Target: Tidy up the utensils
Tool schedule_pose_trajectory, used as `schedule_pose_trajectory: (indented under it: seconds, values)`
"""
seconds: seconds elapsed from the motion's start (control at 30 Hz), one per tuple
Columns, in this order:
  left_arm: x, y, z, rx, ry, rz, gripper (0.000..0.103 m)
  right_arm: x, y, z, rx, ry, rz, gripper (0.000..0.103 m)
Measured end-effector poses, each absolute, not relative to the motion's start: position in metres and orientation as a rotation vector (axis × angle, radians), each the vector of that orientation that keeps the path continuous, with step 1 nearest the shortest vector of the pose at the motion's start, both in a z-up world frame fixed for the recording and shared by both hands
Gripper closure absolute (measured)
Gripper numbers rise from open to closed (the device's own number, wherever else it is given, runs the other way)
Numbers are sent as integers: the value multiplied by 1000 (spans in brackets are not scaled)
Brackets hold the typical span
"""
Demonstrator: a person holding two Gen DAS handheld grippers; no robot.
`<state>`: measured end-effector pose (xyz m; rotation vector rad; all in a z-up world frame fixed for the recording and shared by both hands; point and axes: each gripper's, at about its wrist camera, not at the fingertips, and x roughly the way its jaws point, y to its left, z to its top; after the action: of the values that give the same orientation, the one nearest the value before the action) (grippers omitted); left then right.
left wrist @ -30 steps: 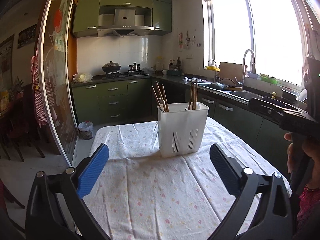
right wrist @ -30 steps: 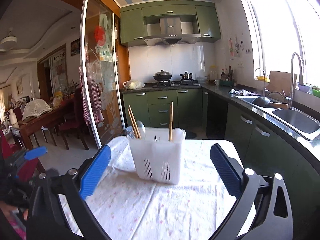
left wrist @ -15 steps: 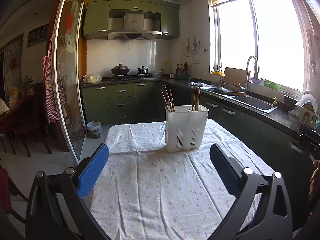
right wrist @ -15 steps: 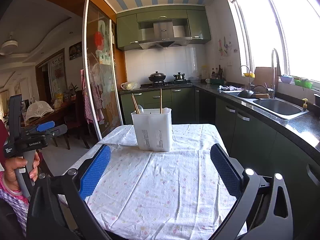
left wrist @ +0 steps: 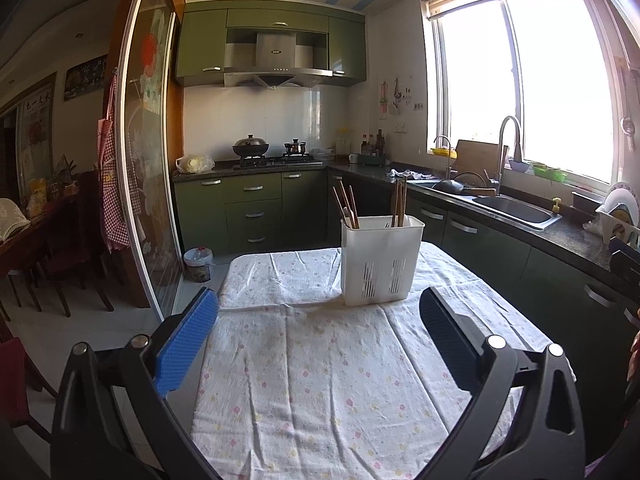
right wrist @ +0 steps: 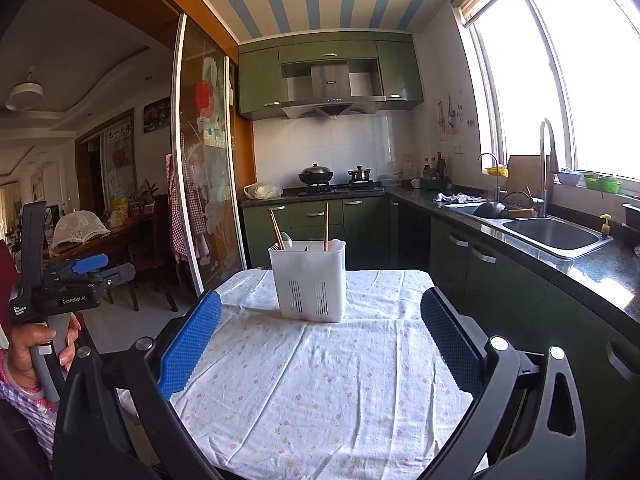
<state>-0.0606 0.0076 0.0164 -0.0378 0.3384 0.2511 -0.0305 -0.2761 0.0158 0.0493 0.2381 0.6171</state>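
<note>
Gaping wide and empty, the left gripper (left wrist: 318, 330) has the white utensil holder (left wrist: 380, 260) ahead, slightly right of centre, upright on the floral tablecloth (left wrist: 320, 380), chopsticks (left wrist: 346, 206) standing inside. Equally wide and empty, the right gripper (right wrist: 320, 332) faces the holder just left of centre.

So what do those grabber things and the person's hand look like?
Each black plastic two-finger gripper, left and right, has bumpy blue pads and silver bolts. In the right view, the left one shows white "GenRobot.AI" lettering and a grey handle, held by a hand in a purple checked sleeve.
</note>
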Motion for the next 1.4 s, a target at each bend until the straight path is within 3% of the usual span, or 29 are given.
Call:
schedule_pose_trajectory:
  seconds: [1.4]
  values:
    - [-55, 7, 13, -13, 368, 276, 7, -28, -269, 19, 50, 244, 608, 5]
